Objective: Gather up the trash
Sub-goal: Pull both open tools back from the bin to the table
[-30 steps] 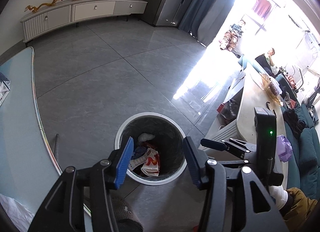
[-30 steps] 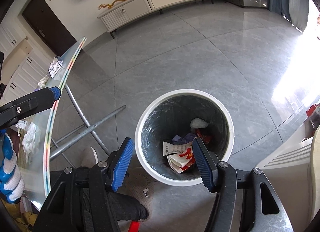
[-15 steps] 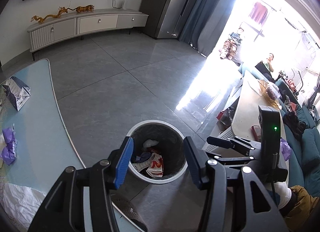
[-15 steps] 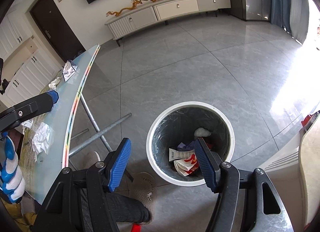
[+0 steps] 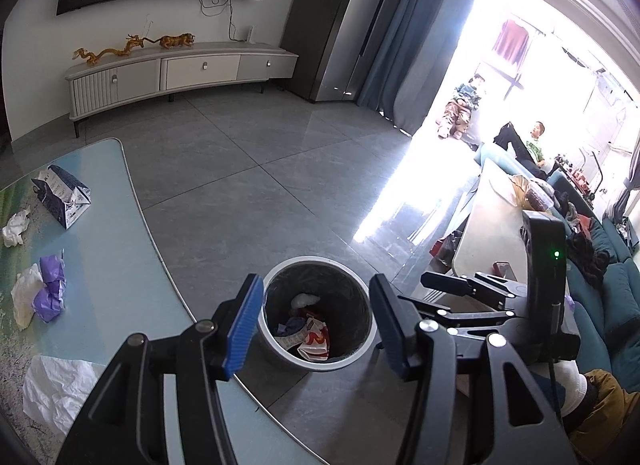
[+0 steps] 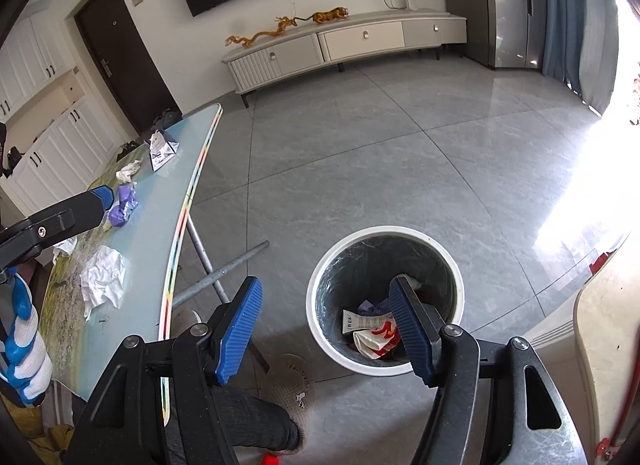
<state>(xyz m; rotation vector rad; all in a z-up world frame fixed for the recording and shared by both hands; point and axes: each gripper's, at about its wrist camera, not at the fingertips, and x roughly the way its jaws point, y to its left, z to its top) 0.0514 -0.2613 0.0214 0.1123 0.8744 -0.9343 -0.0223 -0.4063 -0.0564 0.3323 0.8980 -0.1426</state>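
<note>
My left tongs (image 5: pixel 316 323) stand wide apart with nothing between the blue pads (image 5: pixel 243 327). My right tongs (image 6: pixel 326 329) are spread just as wide and grip nothing either. Seen past the tips of both pairs, the white-rimmed bin (image 5: pixel 318 263) stands on the grey tiled floor (image 6: pixel 360 153). It has a dark liner and holds a red-and-white wrapper (image 5: pixel 314 341), a printed slip (image 6: pixel 362 321) and a pale wad (image 5: pixel 305 299).

To the left of both tongs lies the glass table (image 5: pixel 108 249) with loose trash on it. Nearest my left tongs is a crumpled white sheet (image 5: pixel 54 391). Further out lie a purple wrapper (image 5: pixel 50 289) touching a white tissue (image 5: pixel 26 297), then another small white wad (image 5: pixel 16 227) and a dark printed pouch (image 5: pixel 62 195). In the right view my slipper (image 6: pixel 290 389) rests on the floor just below the tongs, near the bin. Far ahead, a low white cabinet (image 6: pixel 344 45) runs along the wall.
</note>
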